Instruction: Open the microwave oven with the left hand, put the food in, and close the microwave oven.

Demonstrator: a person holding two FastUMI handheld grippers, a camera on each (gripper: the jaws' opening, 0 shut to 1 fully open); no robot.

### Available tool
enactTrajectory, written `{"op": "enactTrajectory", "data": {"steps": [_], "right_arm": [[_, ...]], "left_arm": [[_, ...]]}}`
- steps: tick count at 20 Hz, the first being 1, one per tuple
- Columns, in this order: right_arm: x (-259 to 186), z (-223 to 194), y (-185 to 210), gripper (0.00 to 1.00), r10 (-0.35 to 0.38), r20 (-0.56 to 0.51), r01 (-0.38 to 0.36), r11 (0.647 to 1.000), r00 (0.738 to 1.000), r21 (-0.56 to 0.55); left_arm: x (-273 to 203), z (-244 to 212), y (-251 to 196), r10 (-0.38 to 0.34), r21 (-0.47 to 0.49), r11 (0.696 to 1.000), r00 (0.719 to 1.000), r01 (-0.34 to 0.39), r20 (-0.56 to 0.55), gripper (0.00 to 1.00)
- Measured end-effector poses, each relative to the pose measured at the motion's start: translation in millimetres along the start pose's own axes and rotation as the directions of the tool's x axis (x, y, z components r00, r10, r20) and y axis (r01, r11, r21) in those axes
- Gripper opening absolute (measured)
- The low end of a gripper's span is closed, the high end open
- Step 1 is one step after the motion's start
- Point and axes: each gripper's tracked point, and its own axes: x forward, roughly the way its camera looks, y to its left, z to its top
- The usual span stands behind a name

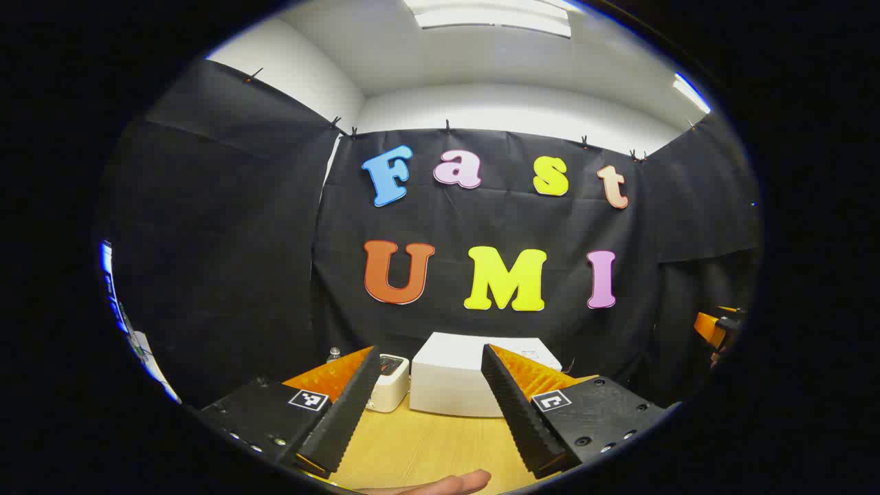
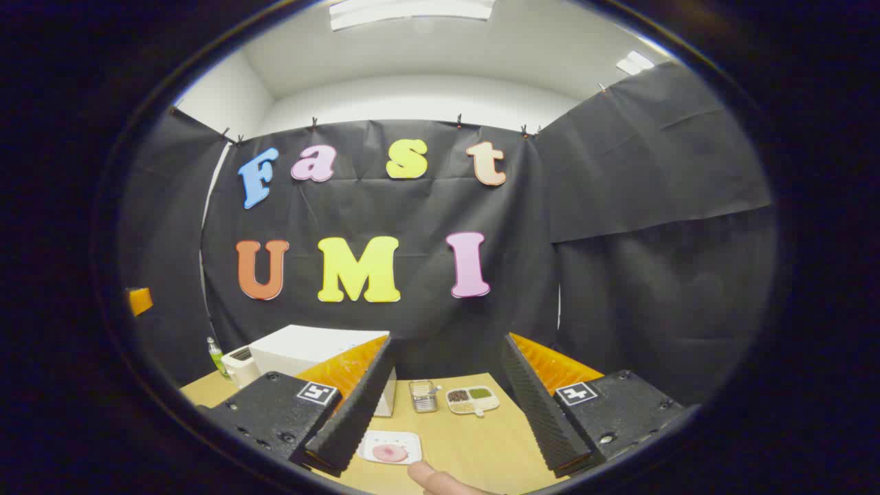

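Note:
The white microwave oven [image 1: 454, 378] stands at the back of the wooden table, door shut; it is also the white box at the left in the right gripper view [image 2: 309, 354]. My left gripper [image 1: 430, 412] is held open in front of it, some way off, with nothing between its fingers. The food, a pink round piece on a white plate [image 2: 390, 448], lies on the table near my right gripper [image 2: 447, 405], which is open and empty above it. A fingertip [image 2: 430, 476] shows at the bottom edge.
A small white appliance [image 1: 388, 381] and a bottle [image 1: 333, 355] stand left of the microwave. A metal container [image 2: 423, 397] and a divided dish of grains [image 2: 471, 399] sit at the table's back right. Black cloth walls close in the table.

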Motion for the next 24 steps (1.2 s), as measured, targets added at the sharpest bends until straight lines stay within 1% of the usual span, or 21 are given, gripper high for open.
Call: {"op": "enactTrajectory", "data": {"steps": [1, 3, 6, 9, 12, 17, 20, 22, 24], "right_arm": [[0, 0, 0, 1.0, -0.001, 0.001, 0.001, 1.0, 1.0, -0.002], [-1, 1, -4, 1.0, -0.005, 0.006, 0.005, 1.0, 1.0, -0.015], [-2, 1, -10, 1.0, -0.015, 0.013, 0.015, 0.999, 1.0, -0.031], [-3, 3, -11, 1.0, -0.013, 0.015, 0.013, 1.0, 1.0, -0.022], [-4, 1, -11, 1.0, 0.001, 0.016, -0.001, 1.0, 1.0, -0.022], [-4, -1, -15, 1.0, 0.011, 0.014, -0.011, 1.0, 1.0, -0.019], [-1, -6, -18, 1.0, 0.013, 0.013, -0.013, 1.0, 1.0, -0.025], [2, -11, -20, 1.0, 0.016, 0.004, -0.016, 1.0, 1.0, -0.024], [4, -13, -23, 1.0, 0.021, -0.001, -0.021, 1.0, 1.0, -0.02]], "left_arm": [[0, -2, 1, 0.002, 0.006, 1.0, 1.0, -0.002, -0.002, 0.92], [0, -4, 3, 0.007, 0.013, 1.0, 1.0, -0.007, -0.003, 0.92], [2, -1, -2, -0.016, 0.055, 0.998, 0.999, 0.014, 0.033, 0.92], [1, -11, -5, -0.012, 0.081, 0.997, 1.0, 0.012, 0.0, 0.91], [1, -15, -14, -0.037, 0.077, 0.996, 0.999, 0.038, -0.016, 0.92], [6, -17, -18, -0.029, 0.075, 0.997, 1.0, 0.03, -0.007, 0.92], [16, -17, -28, -0.049, 0.065, 0.997, 0.999, 0.048, 0.006, 0.92], [25, -26, -32, -0.052, 0.05, 0.997, 0.999, 0.052, -0.004, 0.92], [35, -39, -43, -0.071, 0.03, 0.997, 0.997, 0.072, -0.034, 0.92]]}}
